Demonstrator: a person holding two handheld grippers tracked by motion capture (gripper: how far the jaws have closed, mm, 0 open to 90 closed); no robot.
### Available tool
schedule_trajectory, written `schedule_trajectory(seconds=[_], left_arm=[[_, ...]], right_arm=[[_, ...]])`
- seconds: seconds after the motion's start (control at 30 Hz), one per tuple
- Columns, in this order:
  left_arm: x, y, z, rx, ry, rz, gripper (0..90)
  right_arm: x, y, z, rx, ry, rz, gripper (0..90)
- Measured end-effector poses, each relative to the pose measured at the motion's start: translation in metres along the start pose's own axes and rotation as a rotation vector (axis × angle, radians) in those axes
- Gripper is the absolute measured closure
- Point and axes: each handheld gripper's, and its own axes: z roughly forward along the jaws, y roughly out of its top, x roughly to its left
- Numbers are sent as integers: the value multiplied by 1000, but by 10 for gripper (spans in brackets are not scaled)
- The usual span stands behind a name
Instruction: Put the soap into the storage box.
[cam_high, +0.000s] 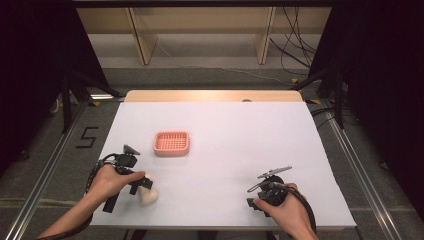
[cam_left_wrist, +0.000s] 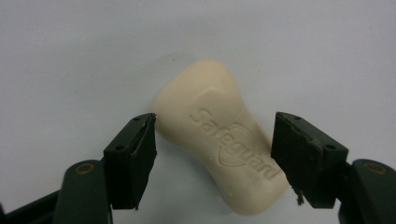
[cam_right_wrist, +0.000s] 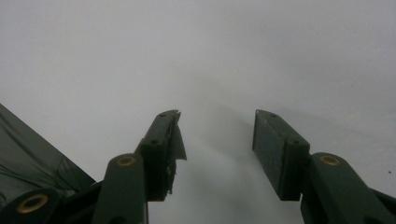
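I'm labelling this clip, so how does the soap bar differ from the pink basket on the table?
The soap bar is cream, solid and embossed with a brand name; the pink basket is a slotted, open tray. The soap bar lies near the table's front edge between the left gripper's open jaws; the pink basket sits farther back, apart from both grippers. Both rest on the white table cover.

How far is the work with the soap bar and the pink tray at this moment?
Done: nothing visible yet; the pink slotted tray holds nothing. In hand: the left gripper has its open jaws on either side of the cream soap bar, which lies on the white table cover, not gripped. The right gripper waits open. Probably left: gripping the soap, then carrying it to the tray.
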Motion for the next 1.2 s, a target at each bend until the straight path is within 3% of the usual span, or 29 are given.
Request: schedule_trajectory(seconds=[0.03, 0.07, 0.33, 0.37, 0.43, 0.47, 0.6, 0.63, 0.67, 0.97, 1.03, 1.2], left_arm=[[0, 1, 0, 5, -1, -3, 294], [-1, 1, 0, 8, 1, -5, 289], [-2, 2, 5, 11, 3, -19, 255], [-5, 1, 6, 14, -5, -71, 251], [-2, 3, 7, 19, 2, -23, 249], [-6, 2, 9, 25, -8, -75, 250], [-7, 2, 12, 40, -6, -72, 254], [-7, 3, 14, 42, -2, -53, 258], [-9, 2, 15, 50, -2, -67, 263], [-13, 2, 18, 78, 30, 0, 353], [-14, 3, 18, 89, 39, 23, 380], [-14, 5, 16, 136, 61, 107, 443]], right_arm=[[1, 0, 0, 6, -1, 11, 510], [4, -1, -1, 22, -3, 54, 510], [5, -1, -1, 40, -5, 68, 507], [5, -1, 0, 40, -5, 66, 507], [5, -1, 0, 42, -6, 68, 504], [4, -1, 1, 38, -4, 62, 503], [4, -1, 1, 48, 2, 61, 501], [4, -1, 1, 48, 1, 61, 500], [3, -1, 2, 48, 2, 52, 500], [5, -2, 1, 58, 1, 75, 497], [3, -2, 2, 48, 0, 57, 496], [5, -1, 3, 54, -17, 79, 496]])
